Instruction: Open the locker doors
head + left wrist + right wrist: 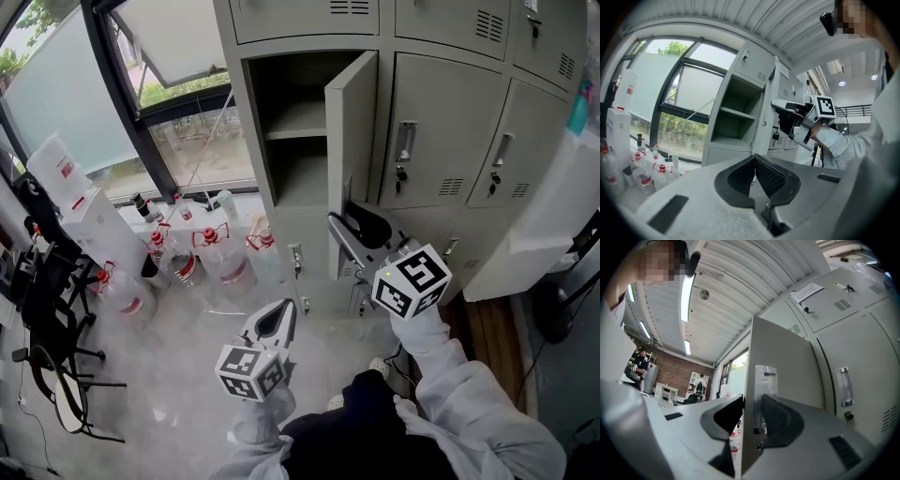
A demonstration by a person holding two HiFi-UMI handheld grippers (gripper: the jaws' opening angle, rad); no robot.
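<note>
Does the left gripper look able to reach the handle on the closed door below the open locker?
Probably yes: the left gripper sits low, aimed toward that handle, with nothing seen between them. The right gripper, on the open door, is higher up.

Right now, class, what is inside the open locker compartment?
The open compartment holds one grey shelf, bare above and below where visible. The swung-out door covers its right side, so that strip cannot be seen.
</note>
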